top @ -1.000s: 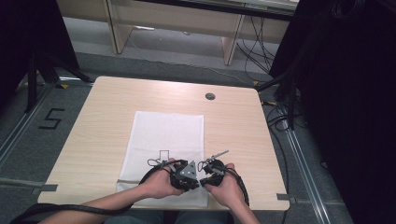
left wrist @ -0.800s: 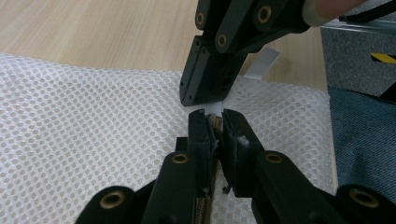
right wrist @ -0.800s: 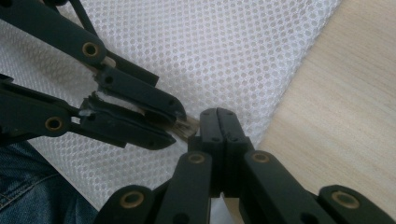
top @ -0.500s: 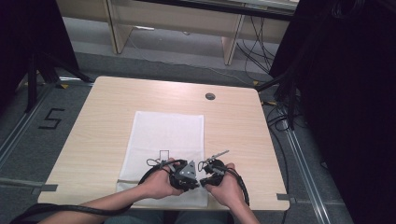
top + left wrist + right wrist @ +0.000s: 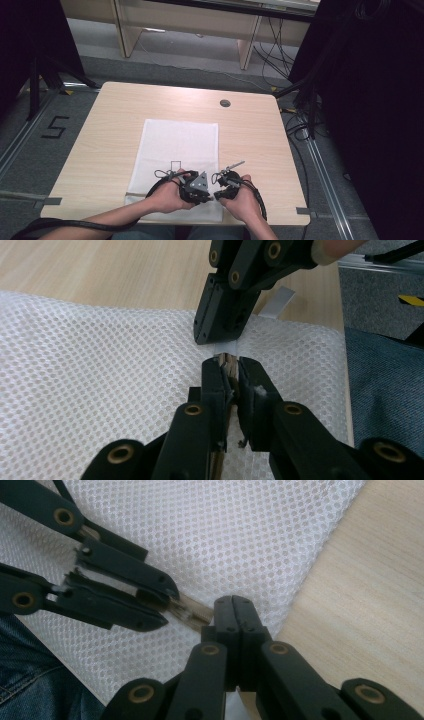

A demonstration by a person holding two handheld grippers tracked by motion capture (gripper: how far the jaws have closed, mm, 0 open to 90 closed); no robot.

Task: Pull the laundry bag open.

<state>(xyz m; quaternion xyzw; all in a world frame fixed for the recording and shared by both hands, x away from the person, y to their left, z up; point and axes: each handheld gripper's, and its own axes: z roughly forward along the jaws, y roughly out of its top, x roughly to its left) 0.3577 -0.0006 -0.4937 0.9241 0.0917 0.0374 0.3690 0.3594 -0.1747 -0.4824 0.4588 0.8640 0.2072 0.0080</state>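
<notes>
- Fingers [image 5: 231, 390] of the left gripper [image 5: 196, 186] are clamped on a thin wooden stick [image 5: 227, 362], whose frayed, splintered end pokes out just past their tips.
- Fingers [image 5: 235, 617] of the right gripper [image 5: 223, 184] are pressed together on the other end of that stick [image 5: 192, 614]; a short pale length bridges the two grips.
- Long axis of the stick runs from one gripper straight to the other, roughly along the near edge of the tabletop [image 5: 105, 135], so each pair of fingers has it dead ahead and both hands are equally near (neither has to reach).
- Any coming move, I judge, turns on that shared axis: pulling apart or bending would load the short span between the grips.
- Stick looks light tan, flat and narrow, with torn fibres at the left fingers.
- It hangs just above a white mesh cloth [image 5: 170, 145] that lies lengthwise from the middle of the tabletop to its near edge; the grippers sit over the cloth's near right corner.
- Beyond, a small round grommet [image 5: 225, 103] sits near the far edge of the tabletop.
</notes>
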